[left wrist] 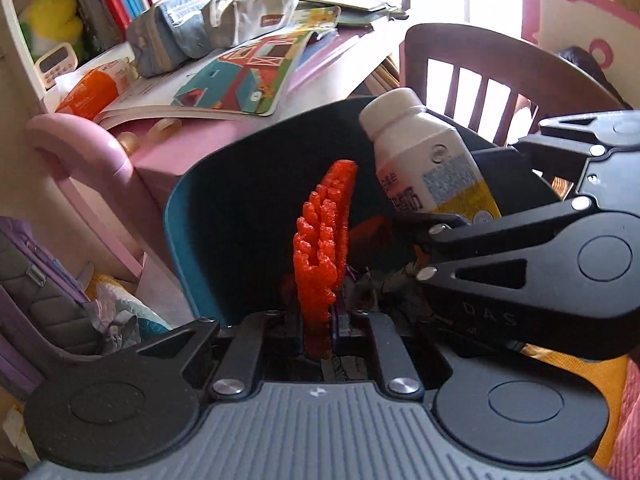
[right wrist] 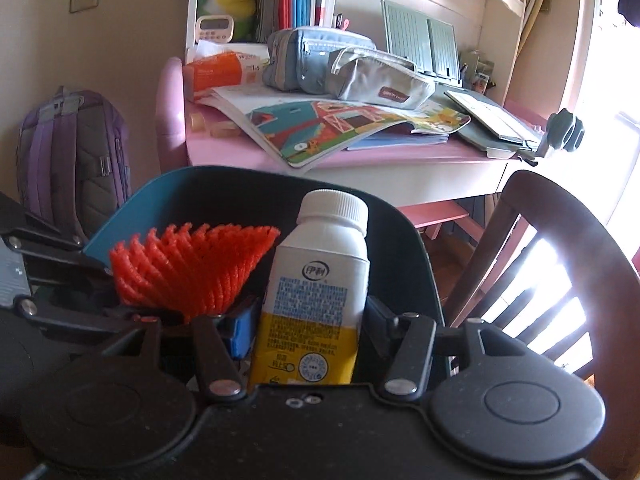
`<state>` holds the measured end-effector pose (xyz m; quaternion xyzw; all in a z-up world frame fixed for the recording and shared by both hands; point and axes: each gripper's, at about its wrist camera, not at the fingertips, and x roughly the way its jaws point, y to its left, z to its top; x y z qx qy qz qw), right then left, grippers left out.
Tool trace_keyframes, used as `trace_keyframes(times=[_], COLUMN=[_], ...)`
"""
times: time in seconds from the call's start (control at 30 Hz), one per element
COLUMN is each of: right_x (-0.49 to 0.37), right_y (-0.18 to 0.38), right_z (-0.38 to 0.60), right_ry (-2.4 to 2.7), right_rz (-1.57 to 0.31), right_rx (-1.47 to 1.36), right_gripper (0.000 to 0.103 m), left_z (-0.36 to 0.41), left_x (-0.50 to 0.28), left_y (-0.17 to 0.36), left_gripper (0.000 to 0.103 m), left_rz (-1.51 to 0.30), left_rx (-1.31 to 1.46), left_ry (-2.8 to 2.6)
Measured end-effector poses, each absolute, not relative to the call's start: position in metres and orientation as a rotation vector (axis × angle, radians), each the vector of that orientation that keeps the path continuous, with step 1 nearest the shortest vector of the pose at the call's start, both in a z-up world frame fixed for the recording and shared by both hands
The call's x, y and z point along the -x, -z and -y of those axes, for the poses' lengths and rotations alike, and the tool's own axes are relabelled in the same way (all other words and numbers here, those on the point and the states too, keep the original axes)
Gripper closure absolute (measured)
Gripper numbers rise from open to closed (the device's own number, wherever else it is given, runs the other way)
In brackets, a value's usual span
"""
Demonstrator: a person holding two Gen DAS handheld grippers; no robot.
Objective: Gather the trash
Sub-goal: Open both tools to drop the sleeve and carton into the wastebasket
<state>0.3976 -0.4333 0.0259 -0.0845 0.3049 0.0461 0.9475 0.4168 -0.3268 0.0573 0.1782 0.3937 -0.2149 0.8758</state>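
Observation:
My left gripper (left wrist: 320, 332) is shut on an orange foam fruit net (left wrist: 324, 240), held upright over the mouth of a teal bin with a dark inside (left wrist: 188, 216). My right gripper (right wrist: 308, 328) is shut on a white and yellow milk bottle (right wrist: 316, 292) with a white cap, also over the bin (right wrist: 120, 216). In the left wrist view the bottle (left wrist: 432, 160) leans in from the right, held by the right gripper (left wrist: 436, 240). In the right wrist view the net (right wrist: 188, 268) sits at left in the left gripper (right wrist: 176, 318). Some trash lies in the bin's bottom.
A pink desk (right wrist: 360, 160) behind the bin carries open picture books (right wrist: 340, 128), grey pencil cases (right wrist: 376, 76) and an orange packet (right wrist: 216, 68). A dark wooden chair (right wrist: 560, 264) stands right. A purple backpack (right wrist: 68, 148) leans at the wall on the left.

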Motion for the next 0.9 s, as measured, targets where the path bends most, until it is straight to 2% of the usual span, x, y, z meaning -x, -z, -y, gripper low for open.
trace_keyframes(times=[0.27,0.37,0.47,0.53,0.9], right_x=[-0.392,-0.386,-0.378,-0.372,-0.325], right_y=[-0.03,-0.036,-0.043,-0.047,-0.076], right_z=[0.435,0.436,0.437,0.437,0.407], right_ry=[-0.064,-0.061,-0.067,-0.07,-0.153], right_rz=[-0.608,-0.6,-0.588,-0.579,-0.514], right_rx=[0.196,0.199,0.194,0.184,0.176], right_gripper=[0.047,0.047,0.047,0.046,0.045], left_z=[0.327,0.323,0.317,0.311,0.257], left_x=[-0.417,-0.414,-0.407,-0.401,-0.35], left_y=[-0.058,-0.061,-0.069,-0.075,-0.116], left_gripper=[0.089,0.084,0.066,0.043,0.033], left_rz=[-0.836,-0.835,-0.814,-0.788,-0.679], left_rx=[-0.355,-0.333,-0.315,-0.303,-0.249], left_ry=[0.471,0.475,0.479,0.472,0.45])
